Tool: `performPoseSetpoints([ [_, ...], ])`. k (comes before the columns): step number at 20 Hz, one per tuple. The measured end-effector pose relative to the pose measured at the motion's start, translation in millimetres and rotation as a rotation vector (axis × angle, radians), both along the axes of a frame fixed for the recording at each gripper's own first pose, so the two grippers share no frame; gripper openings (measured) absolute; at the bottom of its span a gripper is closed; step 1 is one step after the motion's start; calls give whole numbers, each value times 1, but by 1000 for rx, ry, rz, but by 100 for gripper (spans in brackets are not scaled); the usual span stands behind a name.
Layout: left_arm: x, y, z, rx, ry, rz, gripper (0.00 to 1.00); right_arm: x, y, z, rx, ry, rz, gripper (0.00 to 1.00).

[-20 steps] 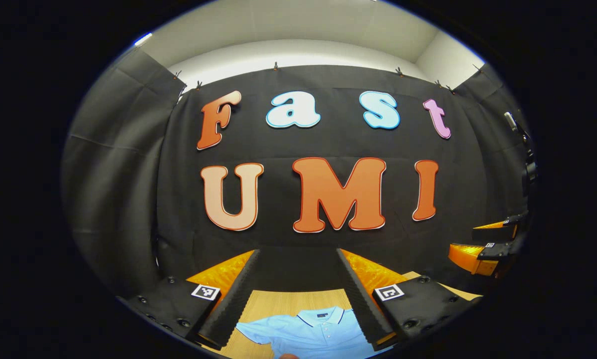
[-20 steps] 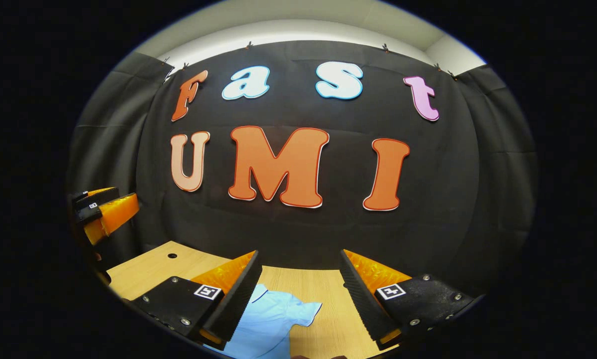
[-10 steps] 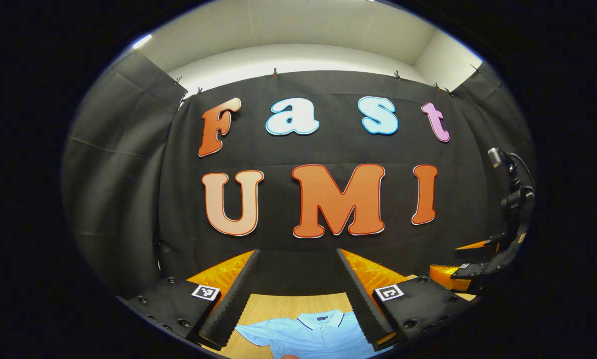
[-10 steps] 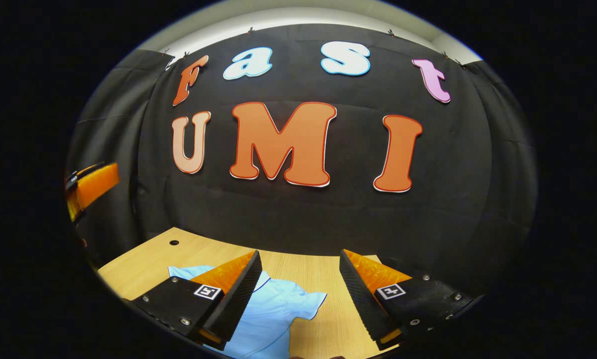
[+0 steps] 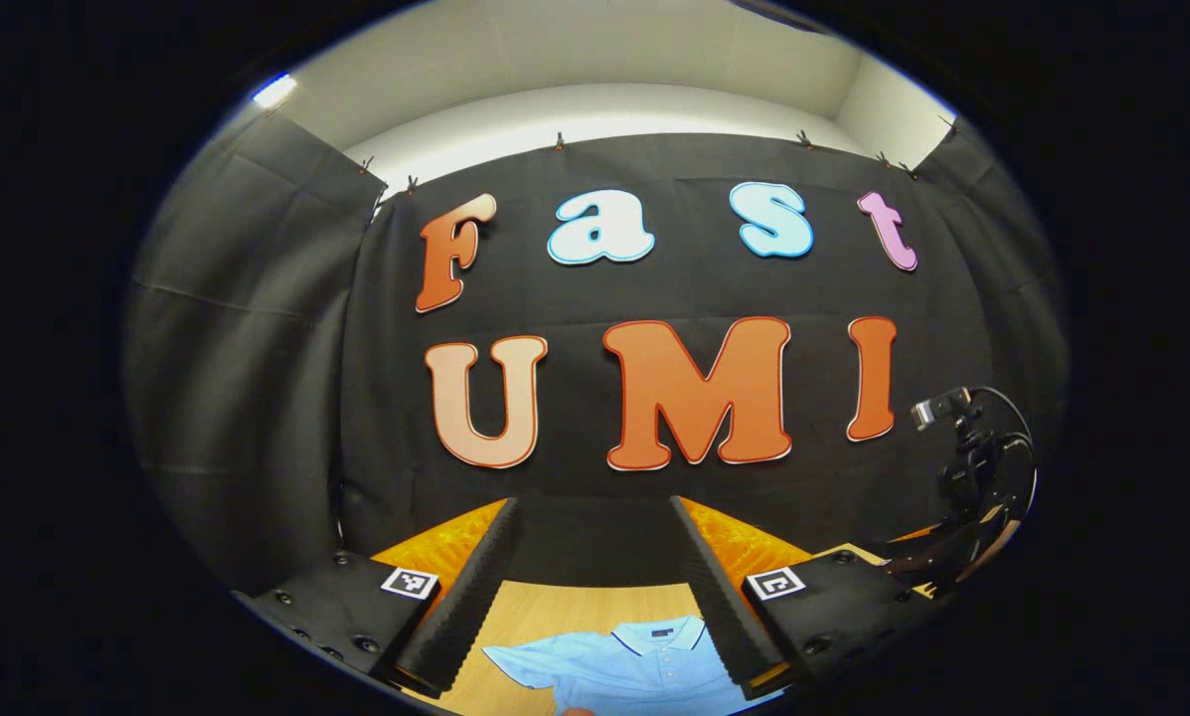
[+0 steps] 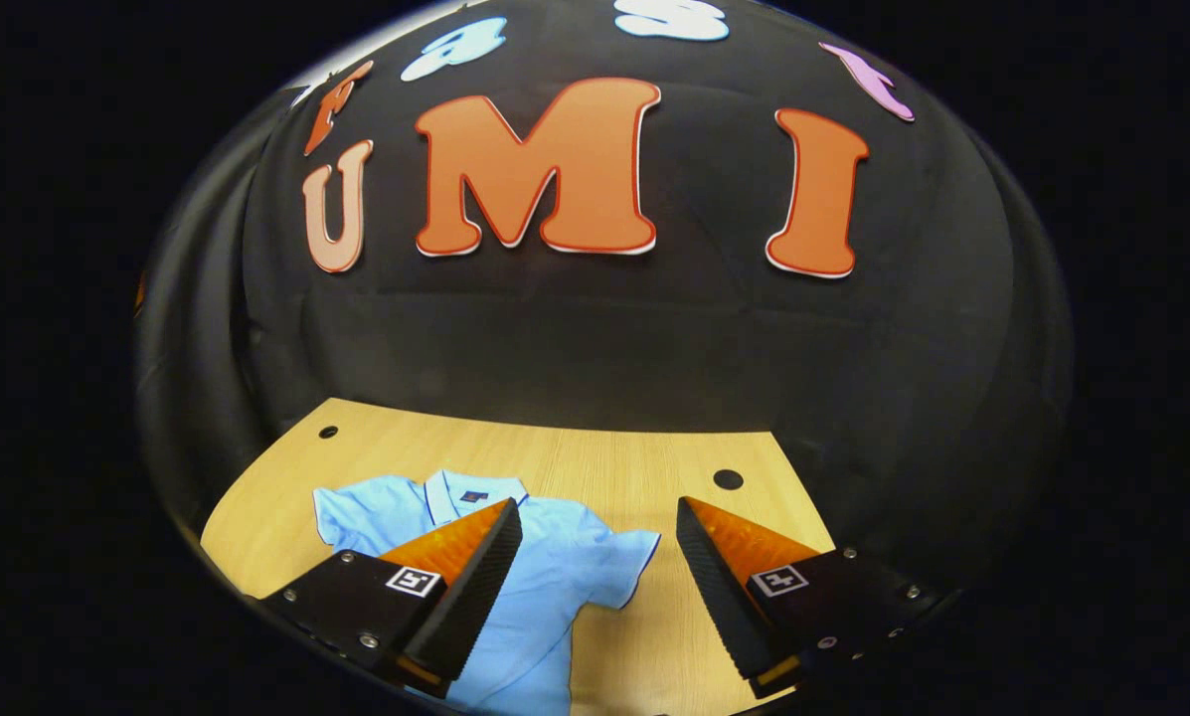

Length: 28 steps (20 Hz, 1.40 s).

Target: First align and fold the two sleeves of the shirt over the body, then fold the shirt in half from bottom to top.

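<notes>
Shirt (image 6: 545,577), pale blue polo, lies flat on the wooden counter (image 6: 595,457), unfolded, both sleeves out.

Left hand-held gripper (image 5: 595,587): fingers spread wide, nothing between them, held above the counter's near side. Between its fingers the left gripper view shows the collar (image 5: 659,636) and one sleeve (image 5: 520,661), collar toward the booth wall. At the right edge of that view stands a dark gripper rig with a cable (image 5: 972,497); whether it is open I cannot tell from there.

Right hand-held gripper (image 6: 595,587): fingers spread apart, empty, above the shirt's right side. The right gripper view looks further down and takes in the counter's far edge, two round holes (image 6: 727,479) in the counter, and the right sleeve (image 6: 626,567) spread sideways.

Long axis runs collar to hem, away from the wall toward the near edge. A small dark label (image 6: 473,495) sits inside the collar; its text is too small to read.
</notes>
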<state>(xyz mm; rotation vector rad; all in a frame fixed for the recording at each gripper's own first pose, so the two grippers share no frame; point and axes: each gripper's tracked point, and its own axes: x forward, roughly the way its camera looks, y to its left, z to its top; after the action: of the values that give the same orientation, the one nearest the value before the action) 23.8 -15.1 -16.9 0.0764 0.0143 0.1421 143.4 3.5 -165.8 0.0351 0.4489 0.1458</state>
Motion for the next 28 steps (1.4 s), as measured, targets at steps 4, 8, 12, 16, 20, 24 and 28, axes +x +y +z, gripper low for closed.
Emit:
performPoseSetpoints([
  [4, 6, 6, -5, 13, 20, 41, 95, 18, -2, -43, -2, 137, 14, 98],
  [8, 11, 10, -18, 8, 59, 77, 97, 35, -1, -86, -13, 258, 39, 94],
  [12, 14, 10, -22, 30, 83, 101, 95, 41, -1, -135, -14, 421, 44, 92],
  [16, 14, 11, -26, 48, 101, 126, 97, 47, -6, -176, -34, 540, 51, 89],
  [20, 14, 8, -31, 57, 123, 143, 95, 50, -5, -214, -10, 653, 43, 87],
  [24, 13, 8, -32, 74, 134, 163, 96, 59, -5, -238, 13, 727, 18, 81],
  [28, 10, 9, -31, 83, 141, 184, 98, 62, -4, -259, 14, 799, -32, 76],
])
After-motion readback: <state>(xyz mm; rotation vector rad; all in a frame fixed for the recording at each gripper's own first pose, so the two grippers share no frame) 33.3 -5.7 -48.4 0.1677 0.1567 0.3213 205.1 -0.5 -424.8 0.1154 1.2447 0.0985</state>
